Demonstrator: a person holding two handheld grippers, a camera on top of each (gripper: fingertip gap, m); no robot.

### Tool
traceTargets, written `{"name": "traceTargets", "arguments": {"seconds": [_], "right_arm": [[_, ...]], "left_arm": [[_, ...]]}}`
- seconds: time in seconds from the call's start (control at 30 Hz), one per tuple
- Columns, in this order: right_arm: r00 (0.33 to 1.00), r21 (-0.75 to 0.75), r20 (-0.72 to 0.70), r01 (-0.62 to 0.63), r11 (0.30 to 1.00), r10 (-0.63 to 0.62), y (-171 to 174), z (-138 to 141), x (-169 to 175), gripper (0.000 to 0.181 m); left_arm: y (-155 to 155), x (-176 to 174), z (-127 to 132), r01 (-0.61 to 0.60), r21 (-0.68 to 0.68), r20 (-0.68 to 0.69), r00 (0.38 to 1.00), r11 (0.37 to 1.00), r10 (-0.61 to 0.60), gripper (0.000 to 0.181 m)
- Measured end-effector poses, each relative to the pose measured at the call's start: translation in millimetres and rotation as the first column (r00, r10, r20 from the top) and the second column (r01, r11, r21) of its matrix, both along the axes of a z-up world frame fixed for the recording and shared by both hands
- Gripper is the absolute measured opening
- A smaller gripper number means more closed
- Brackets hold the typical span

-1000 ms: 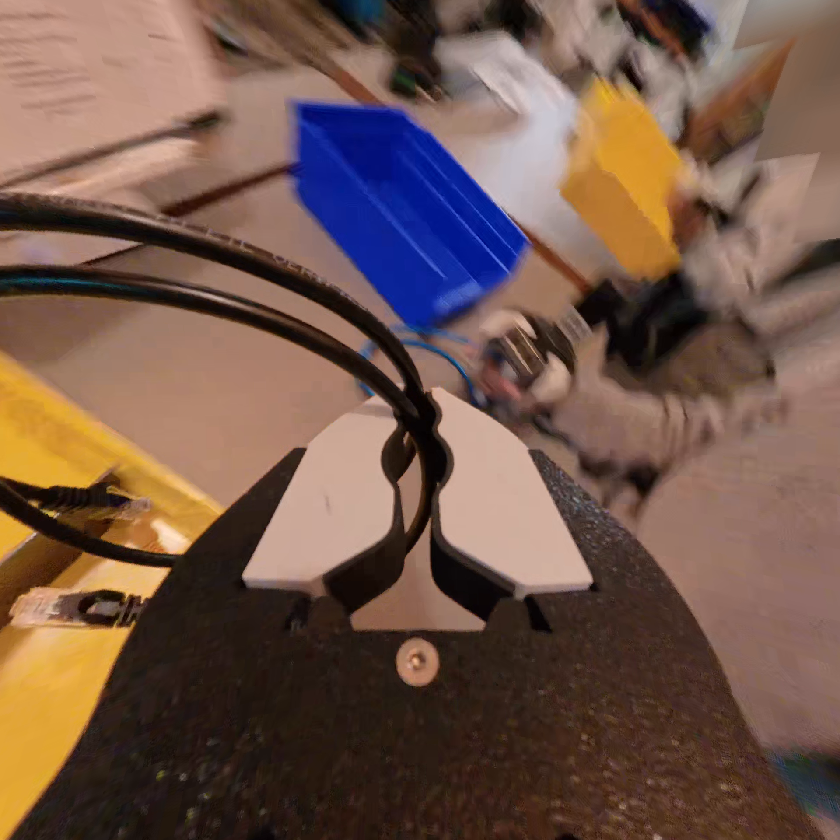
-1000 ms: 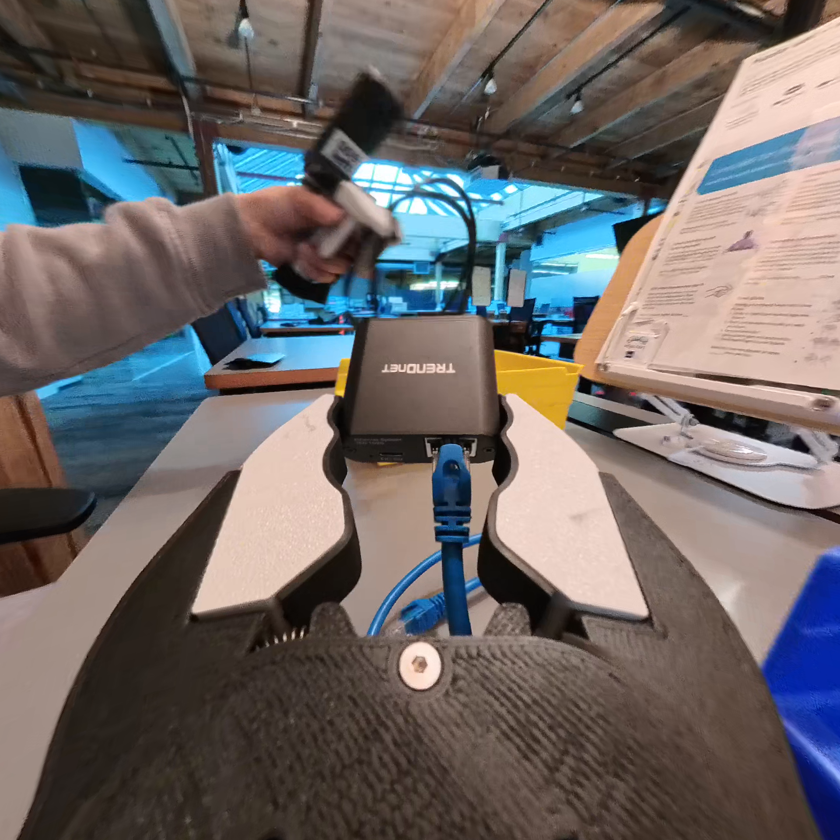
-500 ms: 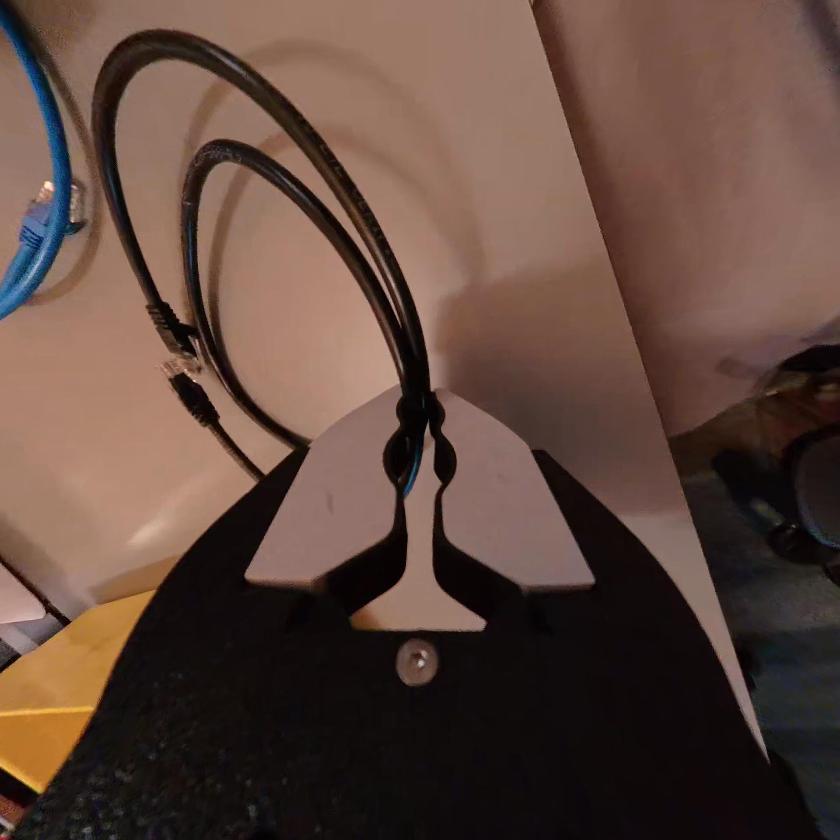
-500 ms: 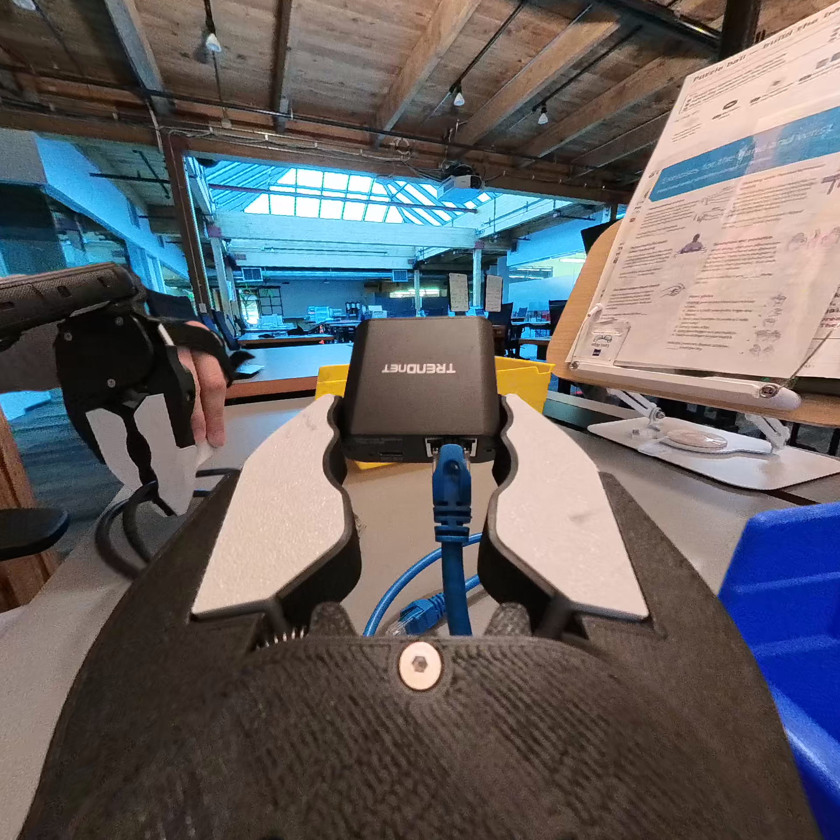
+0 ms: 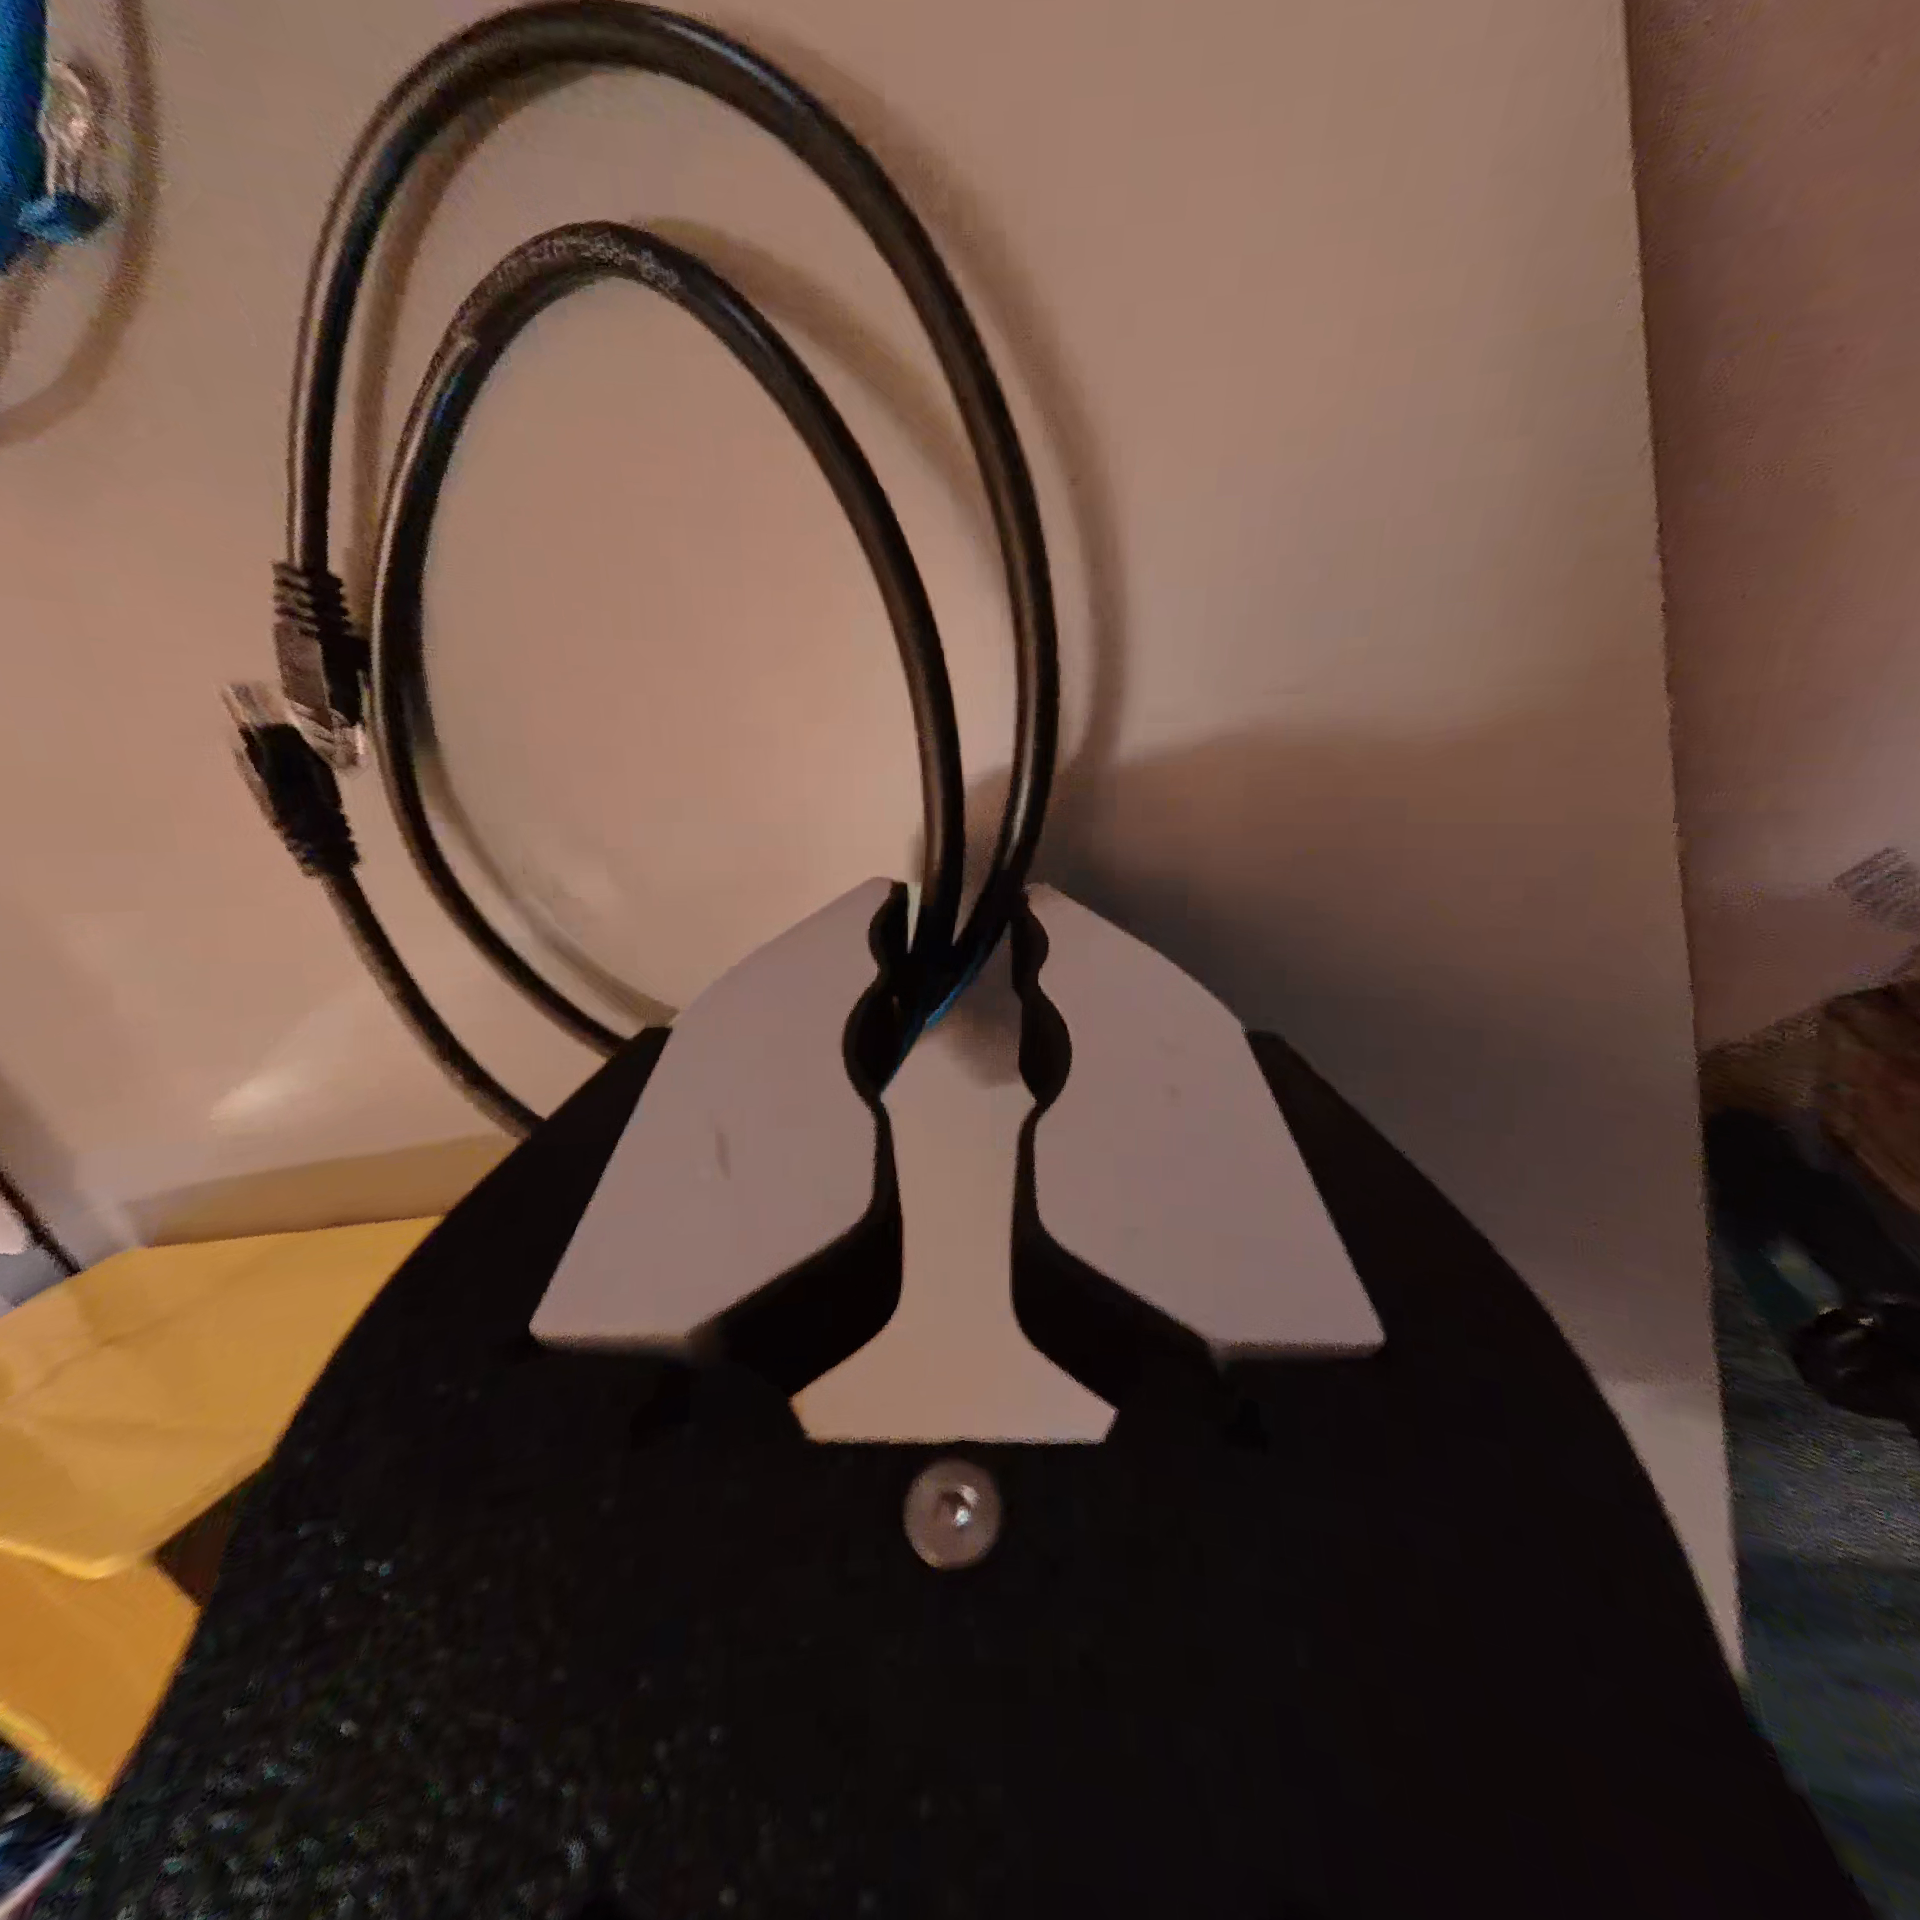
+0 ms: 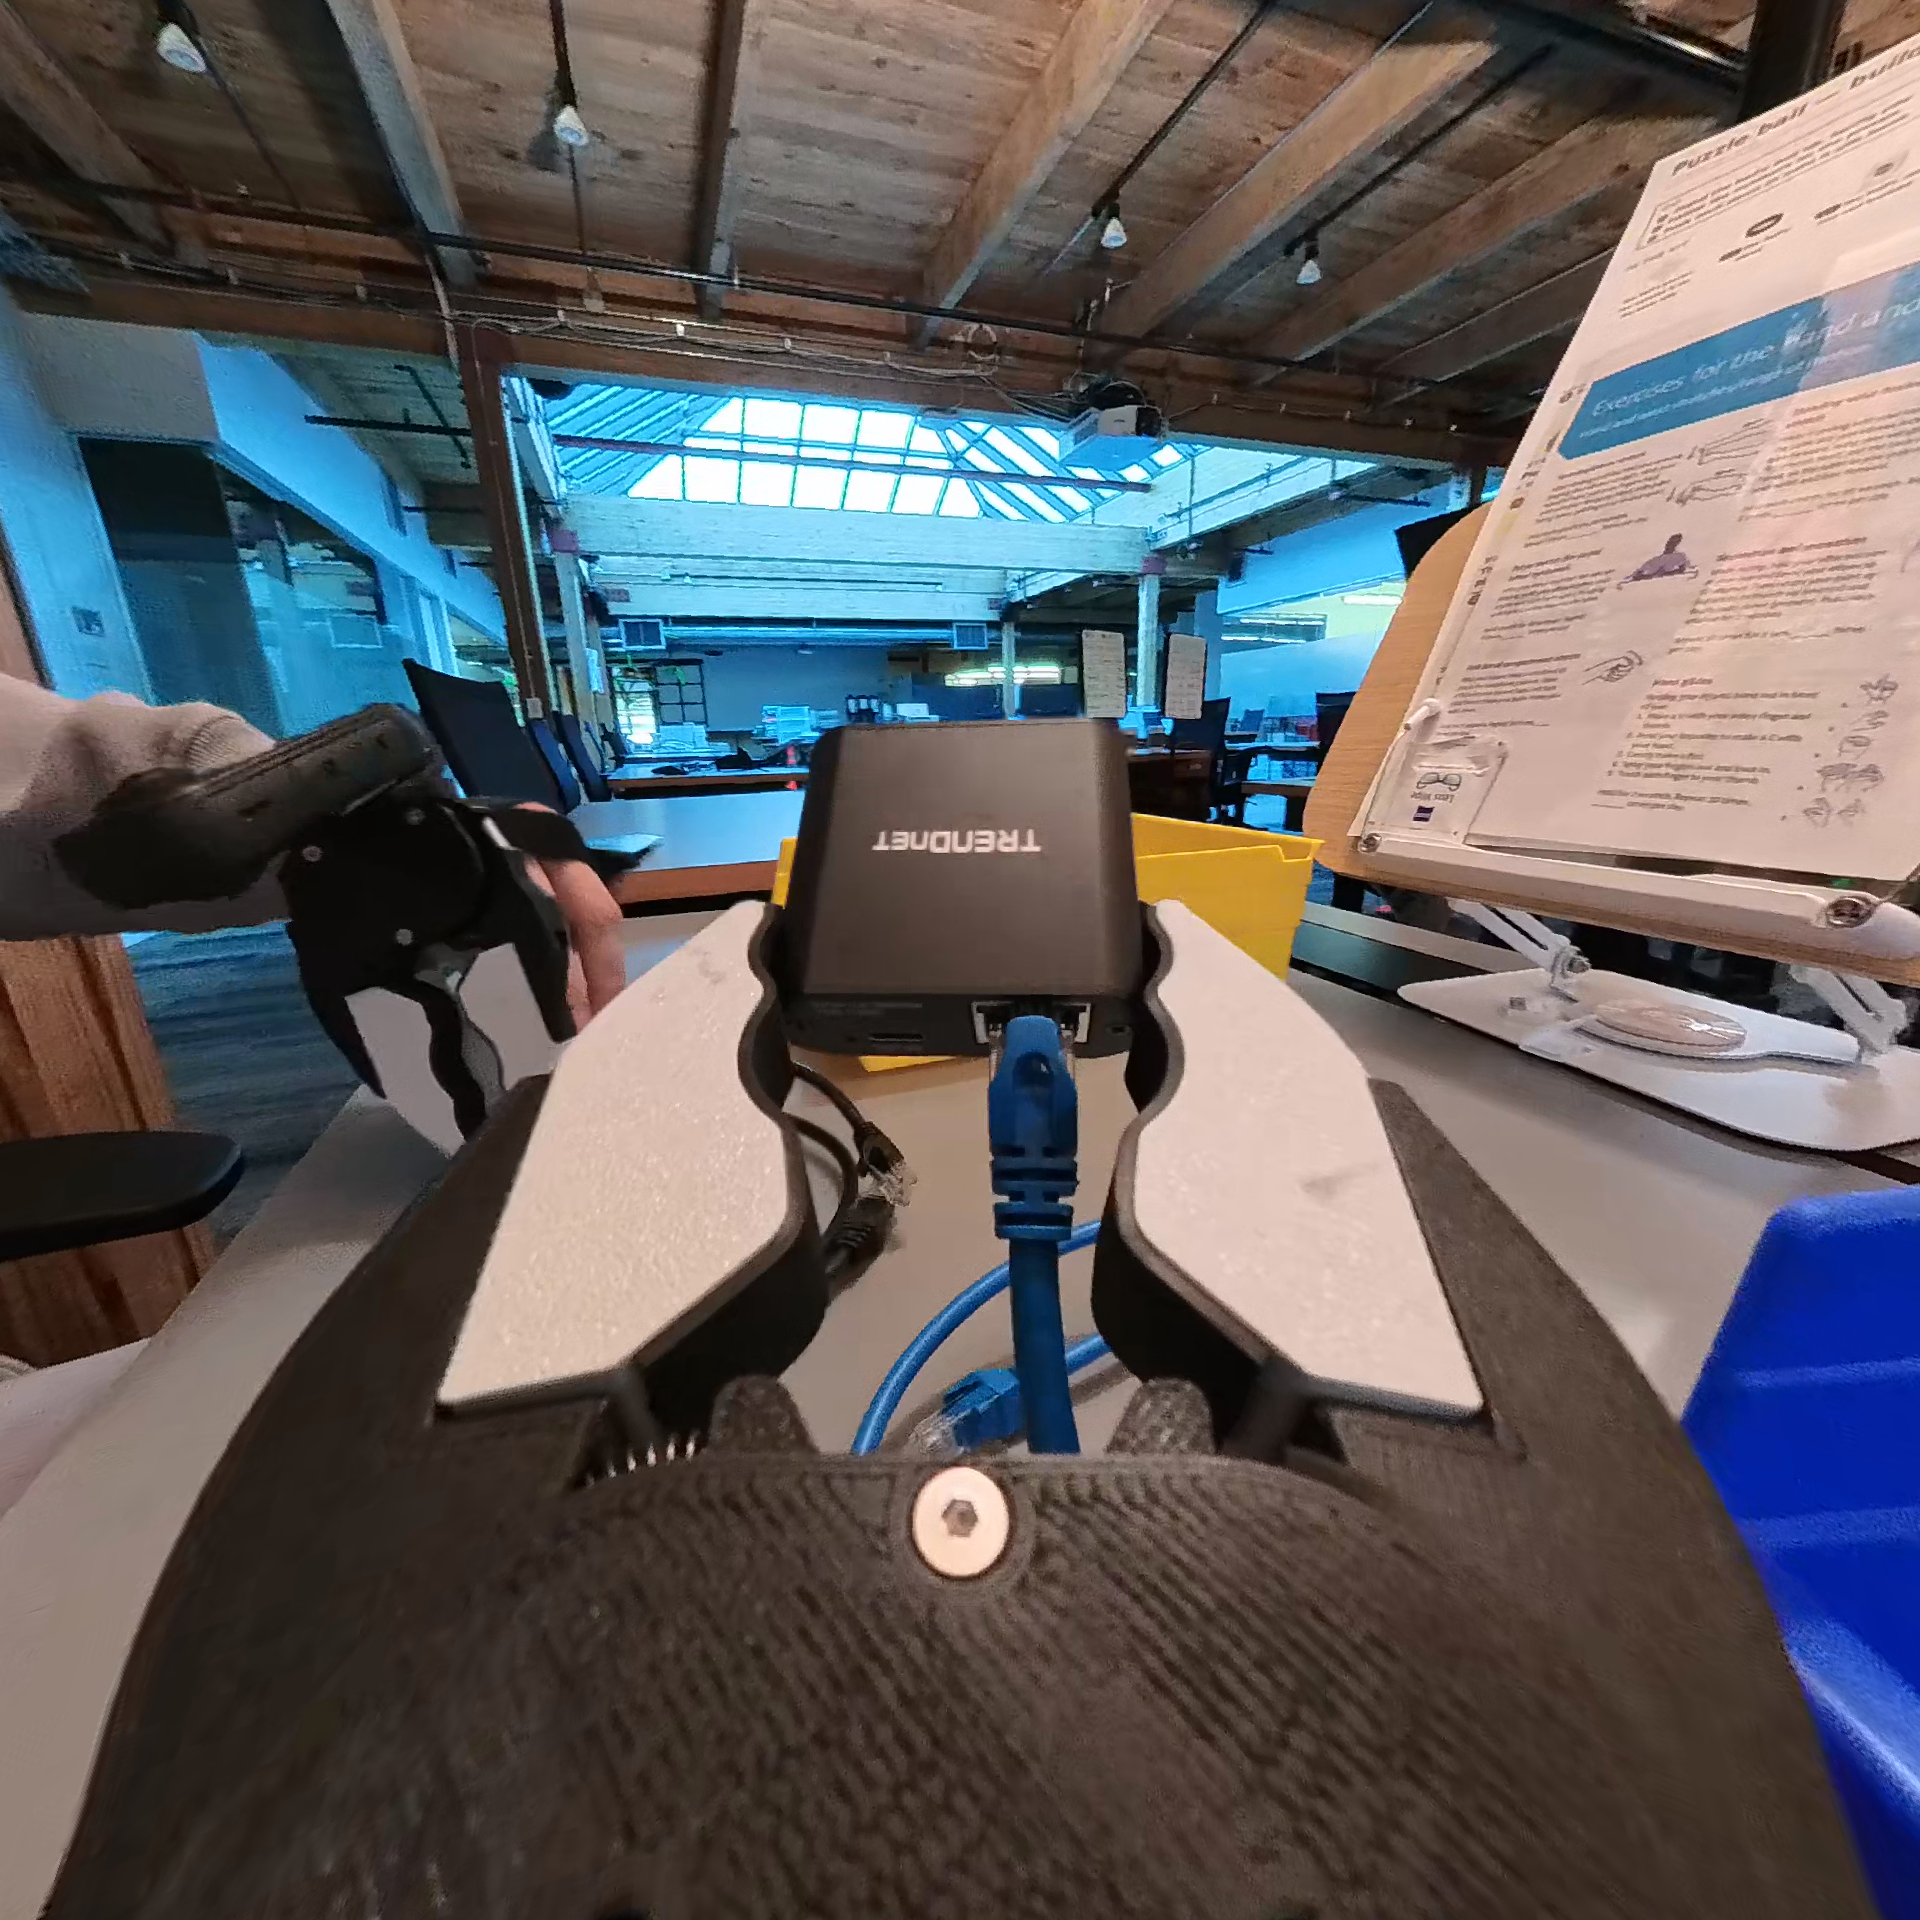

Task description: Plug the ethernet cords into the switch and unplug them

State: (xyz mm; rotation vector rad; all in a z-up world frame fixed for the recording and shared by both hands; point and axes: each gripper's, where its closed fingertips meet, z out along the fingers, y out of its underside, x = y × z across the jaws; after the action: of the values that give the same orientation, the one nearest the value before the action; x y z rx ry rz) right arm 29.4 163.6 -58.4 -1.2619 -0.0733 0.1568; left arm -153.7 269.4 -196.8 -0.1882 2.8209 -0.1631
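My right gripper (image 6: 961, 916) is shut on the sides of the black switch (image 6: 961, 862) and holds it just above the table. A blue ethernet cord's plug (image 6: 1029, 1101) sits in one of the switch's front ports; its other blue plug (image 6: 977, 1397) lies loose on the table. My left gripper (image 5: 961, 904) points down at the table with its jaws slightly apart. The coiled black ethernet cord (image 5: 665, 312) runs loosely between them, its two plugs (image 5: 301, 665) lying on the table. The left gripper also shows in the right wrist view (image 6: 416, 1049).
A yellow bin (image 6: 1216, 883) stands behind the switch. A blue bin (image 6: 1808, 1455) is at the right. A document stand (image 6: 1662, 727) holding a printed sheet stands on the grey table (image 6: 1558, 1195) at the back right. The table edge (image 5: 1683, 935) is to the right of the left gripper.
My left gripper carried the black cord down to the table left of the switch, and its jaws have parted around it. My right gripper kept hold of the switch.
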Motion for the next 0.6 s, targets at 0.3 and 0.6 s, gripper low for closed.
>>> {"name": "traceTargets", "arguments": {"seconds": [0.3, 0.6], "right_arm": [[0.990, 0.027, 0.020, -0.140, 0.990, 0.139, -8, -1, -14, 0.064], [0.989, -0.014, 0.049, -0.136, 0.991, 0.136, -4, -5, -18, 0.064]], "left_arm": [[-16, -13, 27, -0.266, -0.340, -0.166, 0.961, 0.902, 0.220, 0.036], [33, -20, 80, -0.474, -0.454, -0.166, 0.877, 0.755, 0.451, 0.029]]}}
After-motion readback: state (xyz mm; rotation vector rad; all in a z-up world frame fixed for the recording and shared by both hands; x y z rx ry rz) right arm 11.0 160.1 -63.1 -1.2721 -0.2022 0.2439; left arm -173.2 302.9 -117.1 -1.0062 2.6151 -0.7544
